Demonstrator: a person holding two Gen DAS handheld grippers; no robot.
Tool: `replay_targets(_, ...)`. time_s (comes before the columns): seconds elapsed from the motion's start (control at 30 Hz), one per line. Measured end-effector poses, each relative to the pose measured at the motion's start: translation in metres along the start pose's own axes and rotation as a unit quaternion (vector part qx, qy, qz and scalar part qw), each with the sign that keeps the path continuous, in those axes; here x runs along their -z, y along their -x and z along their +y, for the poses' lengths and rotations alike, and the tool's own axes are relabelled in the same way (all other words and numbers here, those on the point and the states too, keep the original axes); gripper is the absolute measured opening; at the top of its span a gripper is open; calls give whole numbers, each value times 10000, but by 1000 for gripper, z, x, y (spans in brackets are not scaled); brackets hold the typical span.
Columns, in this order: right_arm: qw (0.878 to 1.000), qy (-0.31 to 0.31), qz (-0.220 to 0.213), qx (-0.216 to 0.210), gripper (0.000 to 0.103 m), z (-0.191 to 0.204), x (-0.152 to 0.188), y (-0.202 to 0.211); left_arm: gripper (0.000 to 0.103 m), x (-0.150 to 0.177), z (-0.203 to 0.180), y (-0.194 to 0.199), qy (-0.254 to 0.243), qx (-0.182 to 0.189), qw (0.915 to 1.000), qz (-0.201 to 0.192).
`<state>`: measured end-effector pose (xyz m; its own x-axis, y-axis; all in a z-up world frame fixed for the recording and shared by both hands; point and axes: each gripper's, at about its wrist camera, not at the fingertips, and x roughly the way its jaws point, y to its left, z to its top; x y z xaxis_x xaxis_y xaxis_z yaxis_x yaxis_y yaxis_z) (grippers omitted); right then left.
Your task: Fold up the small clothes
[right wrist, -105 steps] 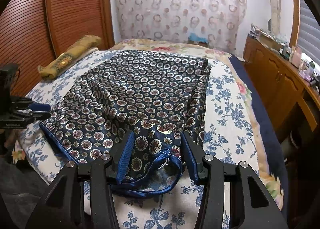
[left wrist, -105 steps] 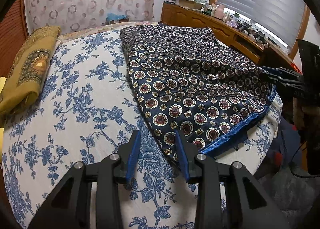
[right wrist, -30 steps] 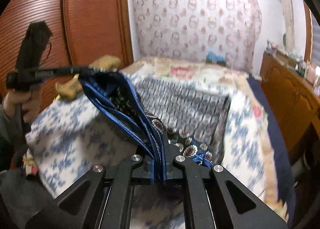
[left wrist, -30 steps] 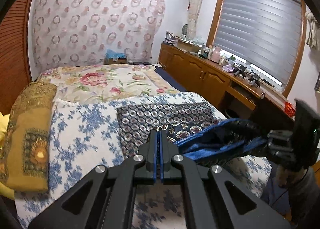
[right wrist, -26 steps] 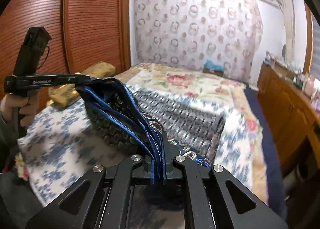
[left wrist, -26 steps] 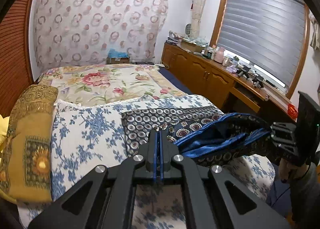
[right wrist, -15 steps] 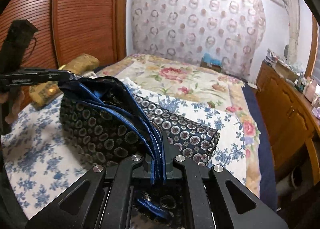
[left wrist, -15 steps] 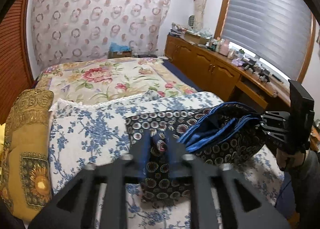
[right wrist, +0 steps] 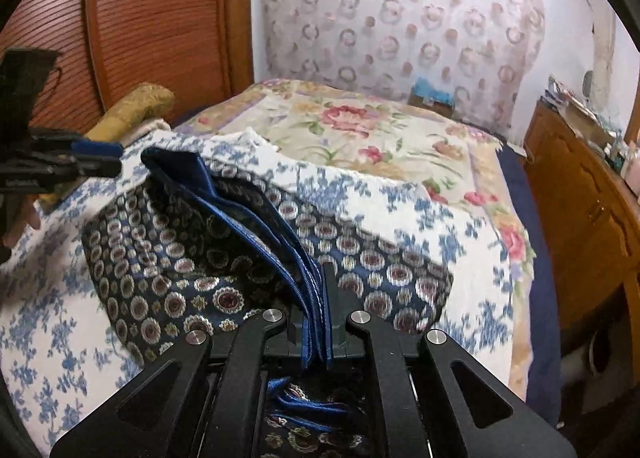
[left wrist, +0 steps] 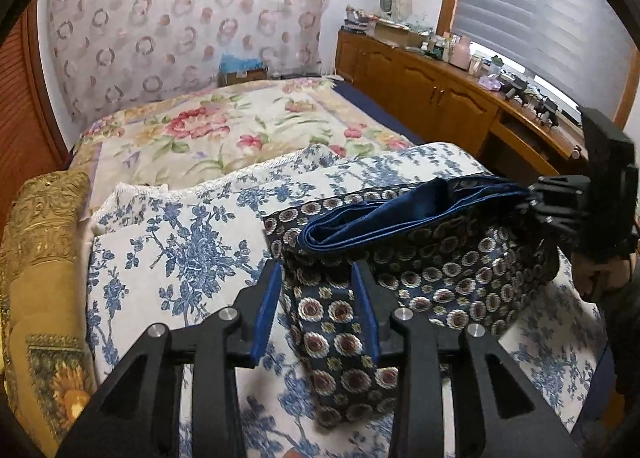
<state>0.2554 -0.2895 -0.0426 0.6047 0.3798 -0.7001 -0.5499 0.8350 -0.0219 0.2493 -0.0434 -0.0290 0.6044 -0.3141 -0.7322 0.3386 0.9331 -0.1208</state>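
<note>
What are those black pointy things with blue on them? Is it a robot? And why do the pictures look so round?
No robot: a person holds a grabber tool in each hand, each with a small round-eyed camera looking along its two fingers. One picture comes from the left gripper, whose jaws are opening and not pinching the dark patterned cloth lying between them. The other comes from the right gripper, pinched shut on the cloth's blue edges. The cloth lies folded on a bed with a blue-flowered cover.

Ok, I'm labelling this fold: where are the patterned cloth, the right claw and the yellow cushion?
patterned cloth [left wrist: 460,270]: left wrist view, on its medallion face.
right claw [right wrist: 320,322]: right wrist view, between its tips, shut on the blue hems.
yellow cushion [left wrist: 40,258]: left wrist view, on its top.
</note>
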Motion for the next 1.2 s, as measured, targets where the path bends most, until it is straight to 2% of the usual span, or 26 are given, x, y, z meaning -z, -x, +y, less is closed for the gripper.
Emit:
replay_targets(0.3, 9997, -89, 197, 69, 2, -14, -18, -25, 35, -9, 15, -28, 99, 29, 9996, 263)
replay_targets(0.47, 9990, -123, 344, 255, 18, -19, -20, -31, 36, -11, 17, -43, 108, 65, 9992, 374)
replay_targets(0.53, 9985, -142, 378, 364, 31, -22, -22, -29, 36, -11, 20, -51, 94, 58, 9992, 397)
replay_targets(0.63, 9974, -254, 297, 604, 45, -29, -27, -14, 36, -9, 25, -62, 189, 56, 9985, 514)
replay_targets(0.73, 9959, -491, 130, 748, 52, -39, -24, 14, 36, -7, 27, -64, 209, 49, 9984, 516)
replay_targets(0.83, 9932, -667, 41, 948, 56, -45, -17, 32, 37, -7, 29, -65, 234, 17, 9986, 483)
replay_targets(0.93, 9908, -868, 144, 1027, 57, -53, -7, 40, 37, -8, 31, -67, 277, 10, 9984, 498)
replay_targets(1.2, 9900, -1163, 375, 701, 57, -48, 23, 30, 37, -19, 28, -74, 213, 48, 9982, 554)
